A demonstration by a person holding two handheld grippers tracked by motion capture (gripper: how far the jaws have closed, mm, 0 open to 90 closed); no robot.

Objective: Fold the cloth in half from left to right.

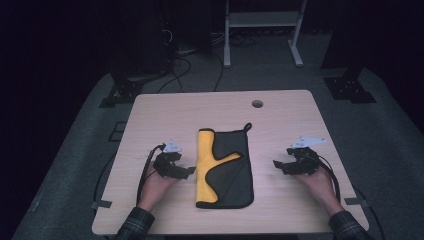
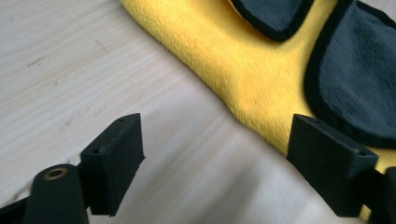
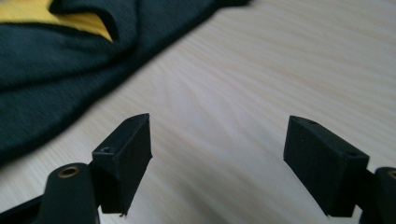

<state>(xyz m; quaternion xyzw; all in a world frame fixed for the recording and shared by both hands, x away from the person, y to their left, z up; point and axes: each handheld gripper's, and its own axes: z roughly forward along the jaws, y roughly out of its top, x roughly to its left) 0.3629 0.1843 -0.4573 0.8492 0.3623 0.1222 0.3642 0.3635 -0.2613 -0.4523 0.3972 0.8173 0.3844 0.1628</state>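
My left gripper (image 1: 189,170) sits low over the table (image 1: 150,115) at the left, jaws apart with nothing between them, tips just beside the left edge of the cloth (image 1: 225,167). In the left gripper view the gap between the jaws spans bare wood, and the yellow edge of the cloth (image 2: 243,70) runs diagonally right up to the far jaw; I can't tell if that jaw is touching the fabric or just over it. Plenty of bare table left of this gripper out to the table's left edge. The cloth lies mid-table, folded lengthwise, yellow face along its left side, dark grey with black trim on the right, a small hanging loop (image 1: 247,127) at its top right corner. Top edge of the cloth stays well short of the round cable hole (image 1: 257,103) near the far edge; bottom edge stops short of the near edge. Right of the cloth there's a wide open strip of wood, then my right gripper (image 1: 276,164), jaws apart and empty, clear of the cloth. The right gripper view shows bare wood between the jaws and the dark side of the cloth (image 3: 51,88) off at the upper left, apart from them. Right hand (image 1: 320,186) rests near the right edge of the table.
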